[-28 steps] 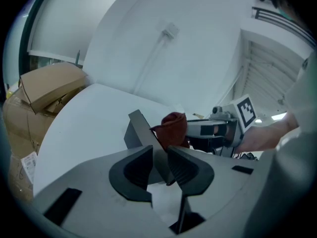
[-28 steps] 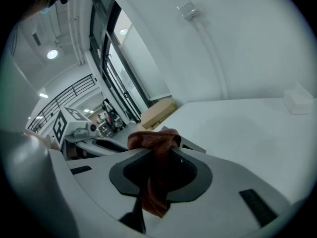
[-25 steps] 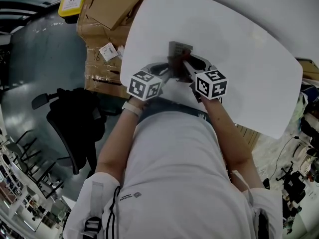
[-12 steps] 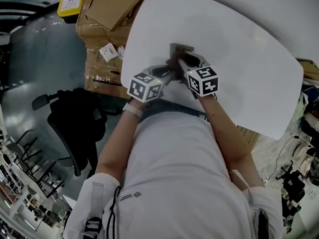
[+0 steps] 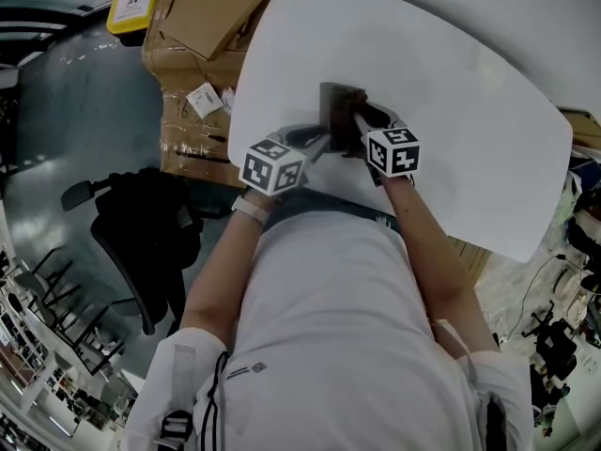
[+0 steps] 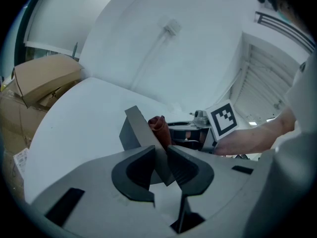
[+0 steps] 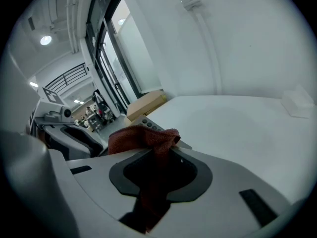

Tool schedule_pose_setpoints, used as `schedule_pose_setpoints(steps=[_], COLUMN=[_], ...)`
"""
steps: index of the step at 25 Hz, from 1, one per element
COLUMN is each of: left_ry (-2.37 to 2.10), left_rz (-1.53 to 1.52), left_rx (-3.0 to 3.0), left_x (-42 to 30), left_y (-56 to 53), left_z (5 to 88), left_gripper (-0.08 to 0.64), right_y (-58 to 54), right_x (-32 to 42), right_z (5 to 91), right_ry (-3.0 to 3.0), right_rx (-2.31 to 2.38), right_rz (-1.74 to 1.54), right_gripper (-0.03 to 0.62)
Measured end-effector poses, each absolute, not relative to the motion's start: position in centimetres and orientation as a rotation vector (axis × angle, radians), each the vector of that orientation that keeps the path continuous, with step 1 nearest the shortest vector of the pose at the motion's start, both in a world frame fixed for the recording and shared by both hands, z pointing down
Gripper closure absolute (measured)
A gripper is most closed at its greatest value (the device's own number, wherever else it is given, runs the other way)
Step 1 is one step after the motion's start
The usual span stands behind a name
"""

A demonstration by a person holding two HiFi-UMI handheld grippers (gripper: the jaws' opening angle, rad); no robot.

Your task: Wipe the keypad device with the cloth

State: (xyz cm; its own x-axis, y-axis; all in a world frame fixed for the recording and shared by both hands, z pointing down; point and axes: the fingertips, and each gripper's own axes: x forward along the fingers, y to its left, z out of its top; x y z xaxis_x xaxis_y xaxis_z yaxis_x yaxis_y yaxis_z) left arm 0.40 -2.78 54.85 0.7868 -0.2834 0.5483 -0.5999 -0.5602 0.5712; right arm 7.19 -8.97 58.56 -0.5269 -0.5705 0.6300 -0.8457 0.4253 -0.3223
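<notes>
Cloth (image 7: pixel 143 139) has sunk lower against keypad device (image 6: pixel 134 127).

**White table, little on it**

A white, smooth table (image 5: pixel 470 158) with rounded corners; top mostly bare. A grey flat keypad device (image 5: pixel 336 97) stood tilted over the near-middle of the top; whether its lower edge touched the surface could not be told. A small white flat object (image 7: pixel 297 103) lay well apart from it, toward the far edge.
</notes>
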Motion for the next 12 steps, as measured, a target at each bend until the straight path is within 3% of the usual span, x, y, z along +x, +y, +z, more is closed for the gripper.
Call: schedule_pose_setpoints(steps=[12], left_ry=[-0.665], left_rz=[0.492], left_rx=[2.176], left_x=[0.3], left_y=[-2.7], left_z=[54.8], left_gripper=[0.482], right_y=[-8.0], right_x=[11.0], right_z=[62.2], right_ry=[-2.127], right_rx=[1.232], right_rz=[0.976], right_gripper=[0.500])
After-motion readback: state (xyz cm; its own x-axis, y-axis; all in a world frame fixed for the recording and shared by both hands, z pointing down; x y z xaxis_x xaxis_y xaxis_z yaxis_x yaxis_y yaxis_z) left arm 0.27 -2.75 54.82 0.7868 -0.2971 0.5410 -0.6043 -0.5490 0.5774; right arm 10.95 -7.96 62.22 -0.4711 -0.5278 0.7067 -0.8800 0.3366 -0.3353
